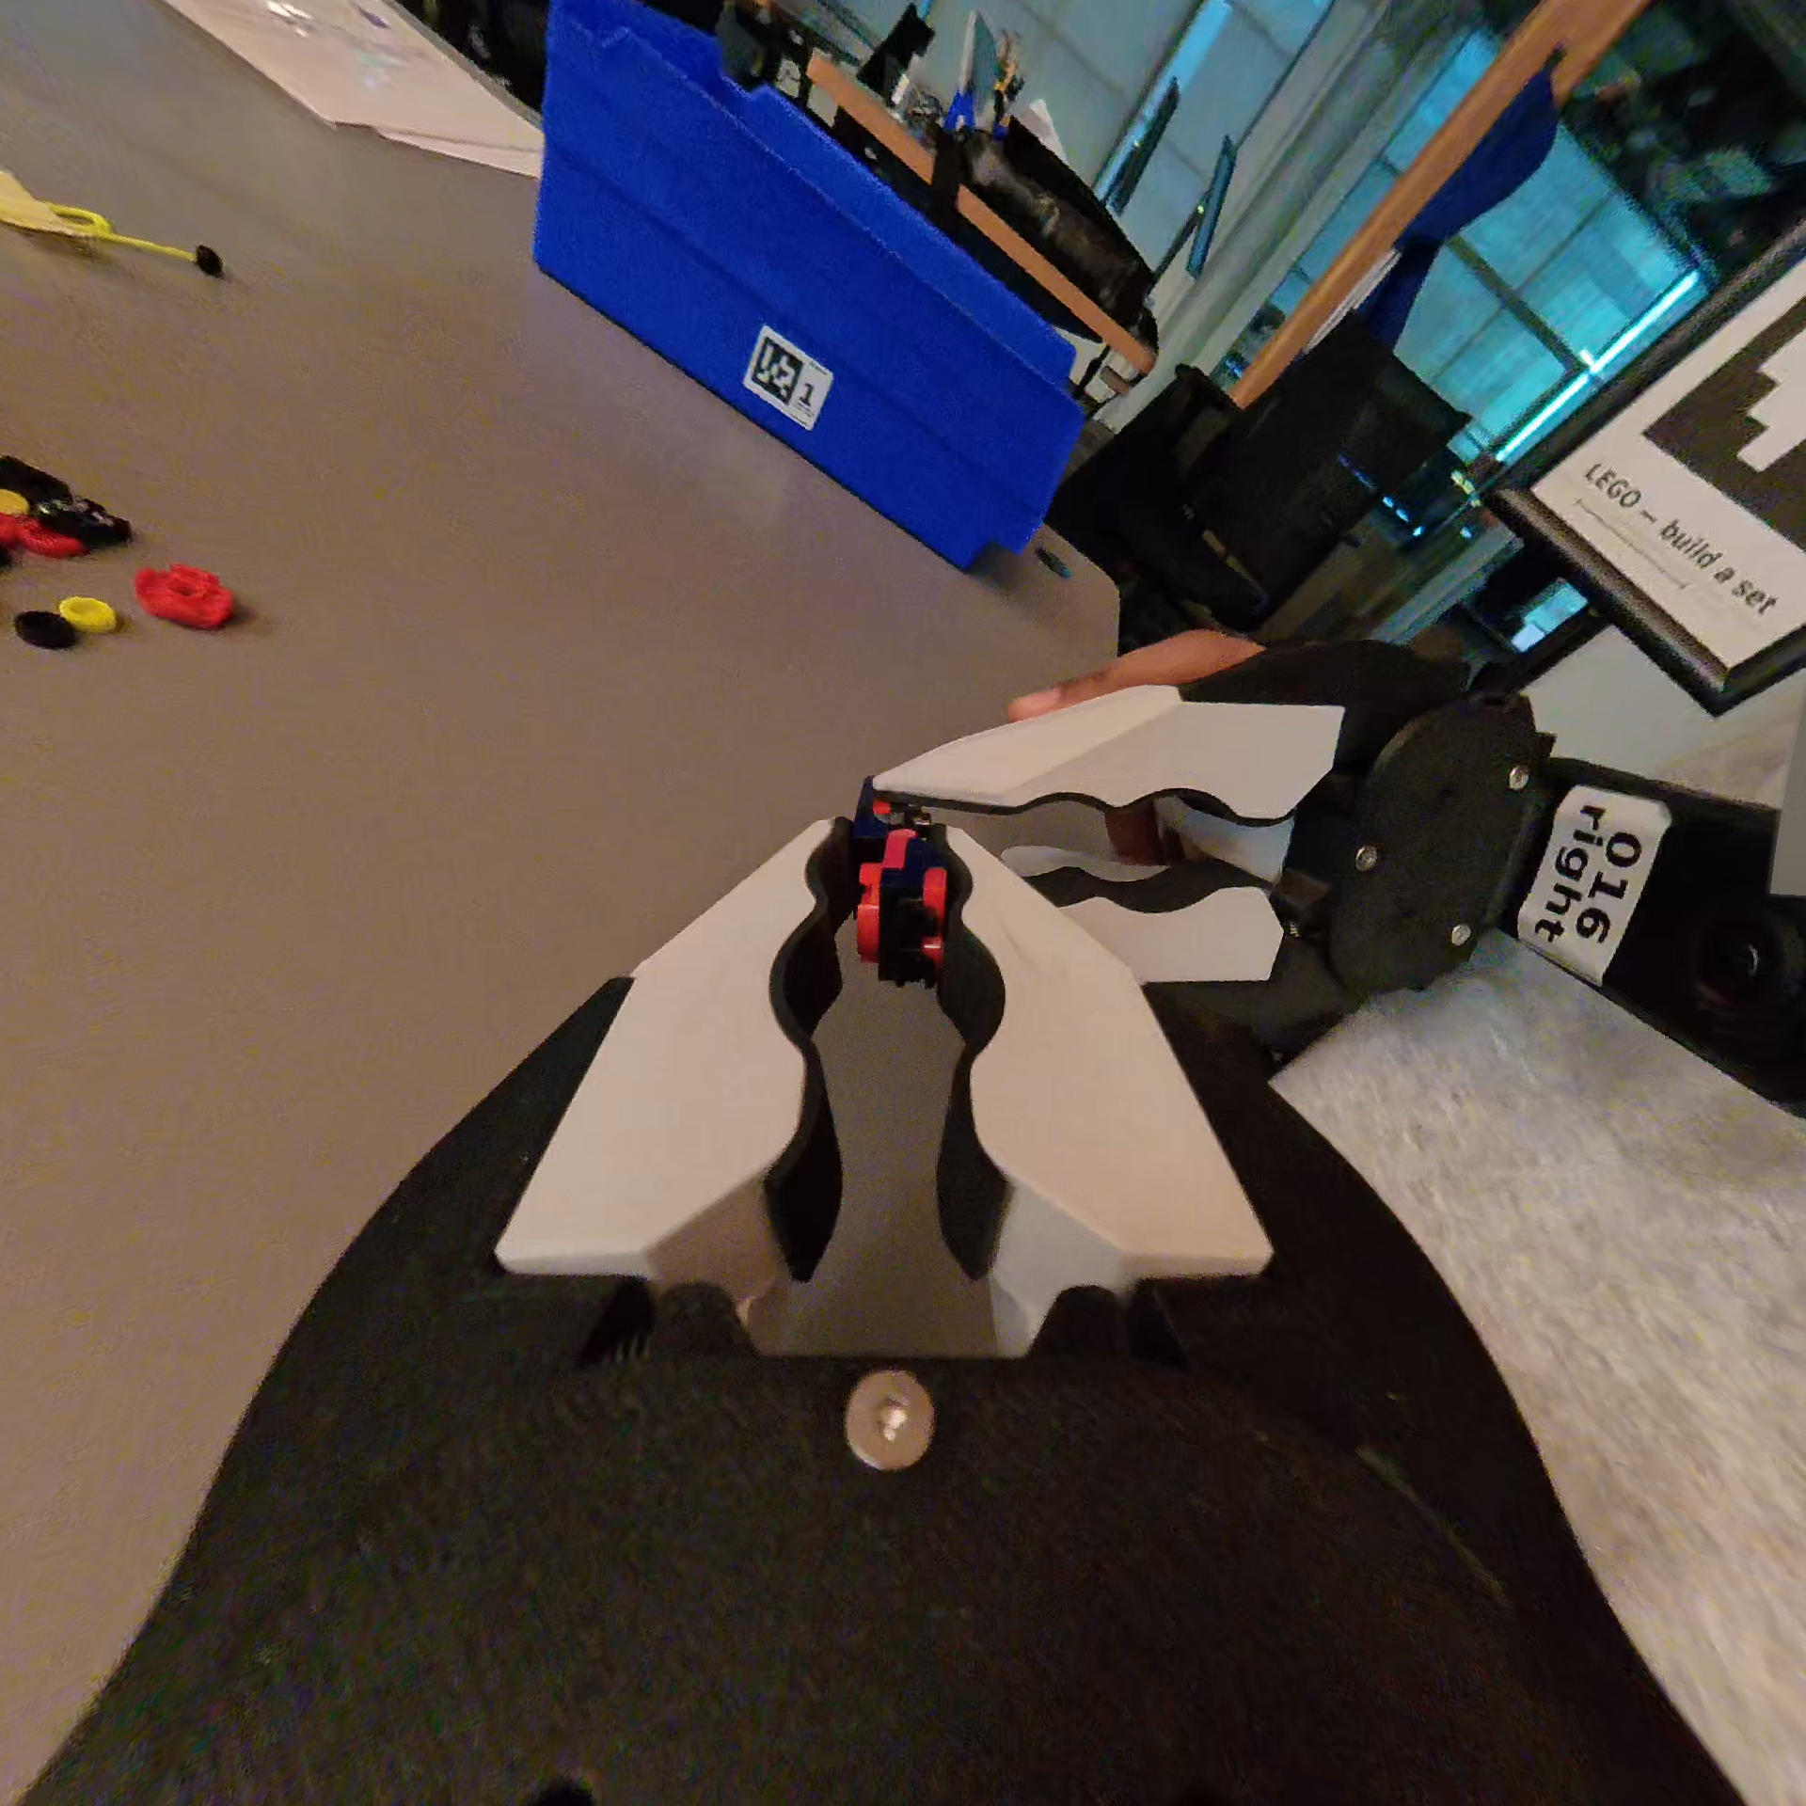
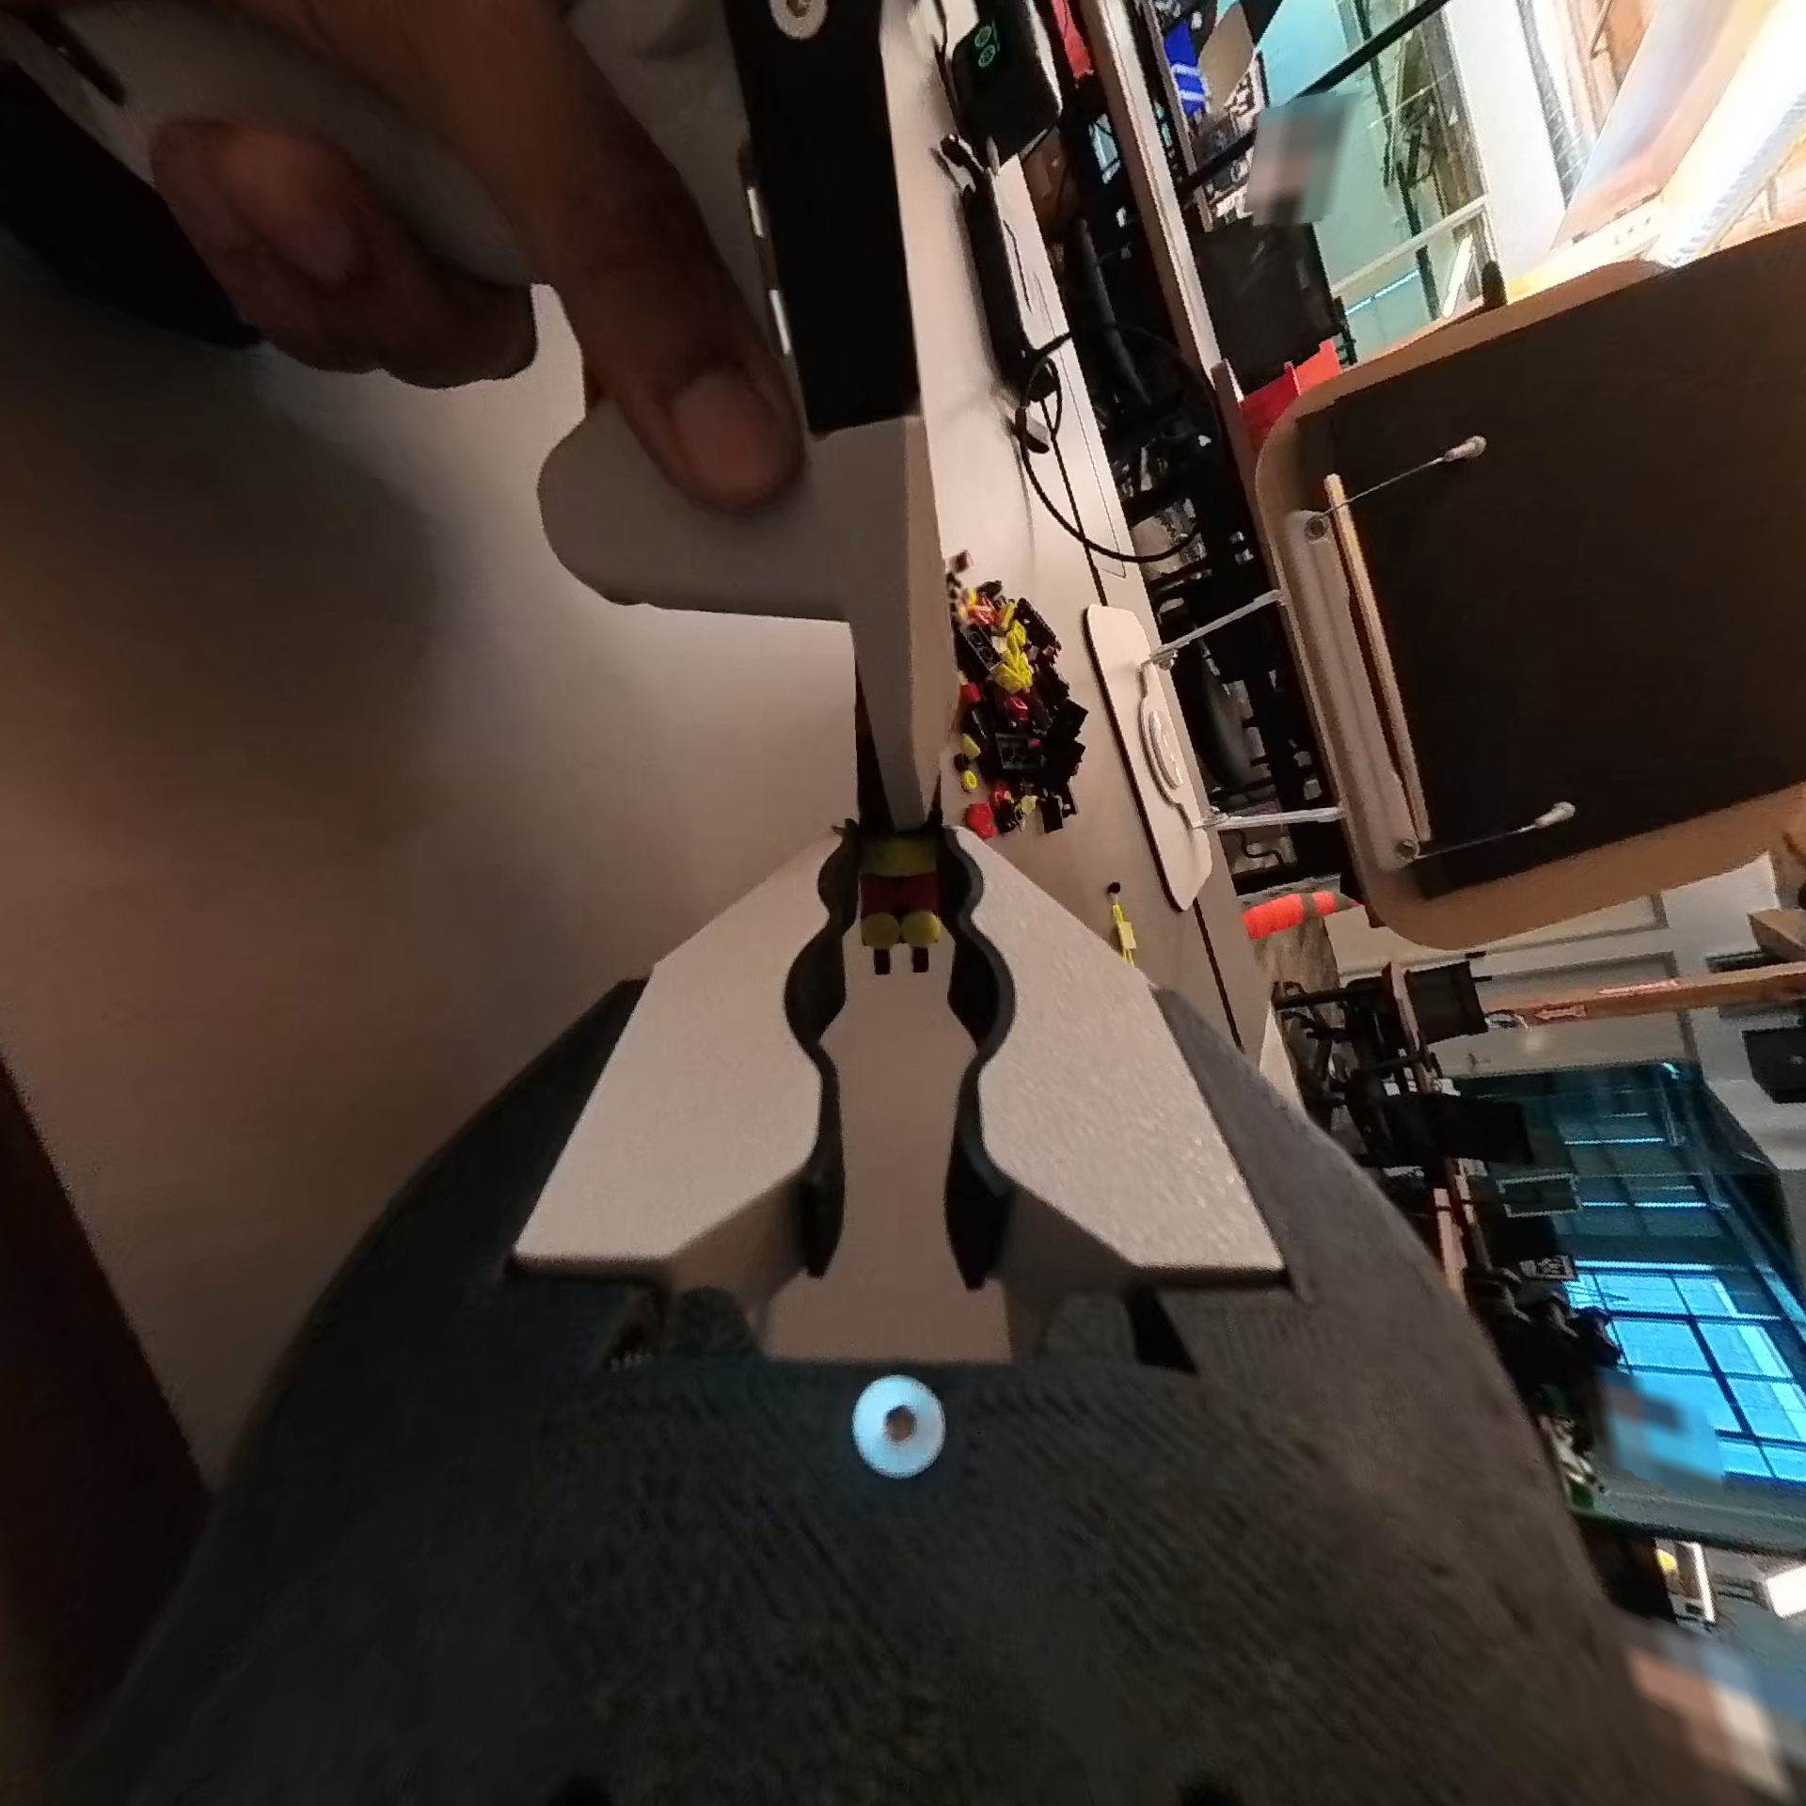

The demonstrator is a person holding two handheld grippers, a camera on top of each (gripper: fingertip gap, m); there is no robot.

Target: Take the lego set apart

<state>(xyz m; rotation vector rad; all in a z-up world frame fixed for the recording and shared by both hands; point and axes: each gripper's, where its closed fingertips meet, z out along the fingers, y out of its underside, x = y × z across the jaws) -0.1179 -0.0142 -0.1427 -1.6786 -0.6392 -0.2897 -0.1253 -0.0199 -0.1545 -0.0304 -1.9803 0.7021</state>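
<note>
While our left gripper (image 1: pixel 894 884) is clamping the lego set (image 1: pixel 899 904) above the table (image 1: pixel 410 782), our right gripper (image 2: pixel 899 894) is pinching its far end crosswise, tips meeting.

The lego set (image 1: pixel 899 904) is mostly hidden between gripper fingers. The loose pile (image 1: pixel 44 528) is cut by the left edge. Distant pieces (image 2: pixel 1016 713) are too small to identify.

Two tools: left tool (image 1: pixel 894 860), right tool (image 2: pixel 899 870). One small lego assembly (image 1: pixel 899 904) mid-frame. One blue bin (image 1: pixel 782 283) at top. One pile of loose pieces (image 2: pixel 1016 713), too many to count.
</note>
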